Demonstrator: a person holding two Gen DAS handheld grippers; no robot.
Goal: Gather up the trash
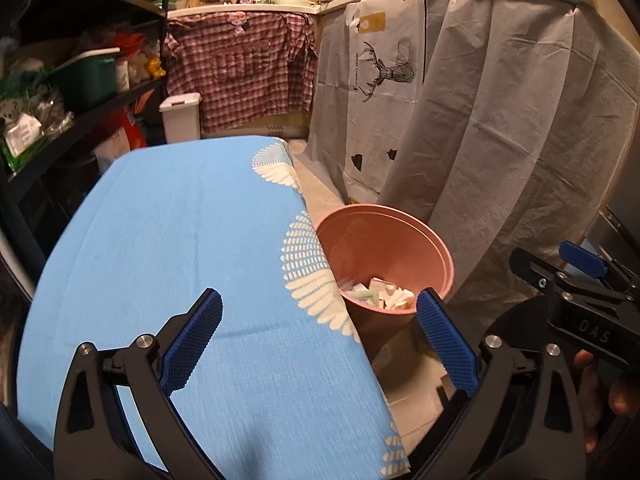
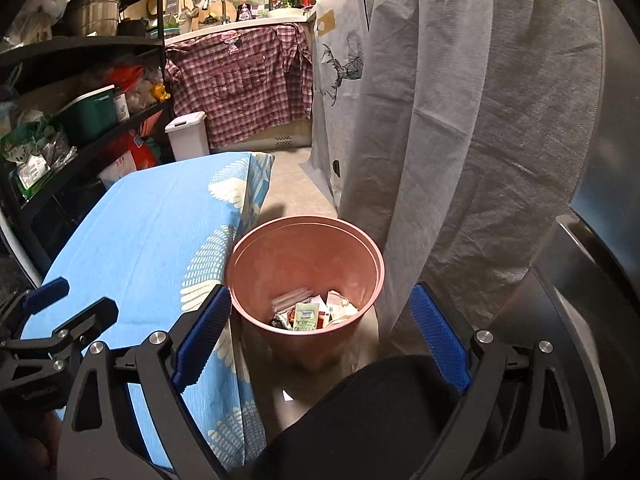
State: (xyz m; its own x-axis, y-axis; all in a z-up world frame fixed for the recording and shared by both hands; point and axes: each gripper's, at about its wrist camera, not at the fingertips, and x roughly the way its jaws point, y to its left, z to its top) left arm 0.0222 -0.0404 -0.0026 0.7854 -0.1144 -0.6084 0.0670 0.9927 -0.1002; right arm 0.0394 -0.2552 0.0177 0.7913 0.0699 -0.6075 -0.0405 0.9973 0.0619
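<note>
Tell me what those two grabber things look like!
Both are alike. The left gripper and the right gripper each have two black arms with triangle-shaped holes and shiny silver bolts. Their fingertips wear bright blue bumpy pads. In the left view, white letters "DAS" show on the right gripper's black body. No cables show.

Pink bin (image 1: 384, 248): near-left wall hidden behind blue tablecloth (image 1: 192, 264) edge in left view. Trash in bin (image 2: 316, 312) mostly too small to identify. Dark cloth (image 2: 360, 420) hides floor, right view.
</note>
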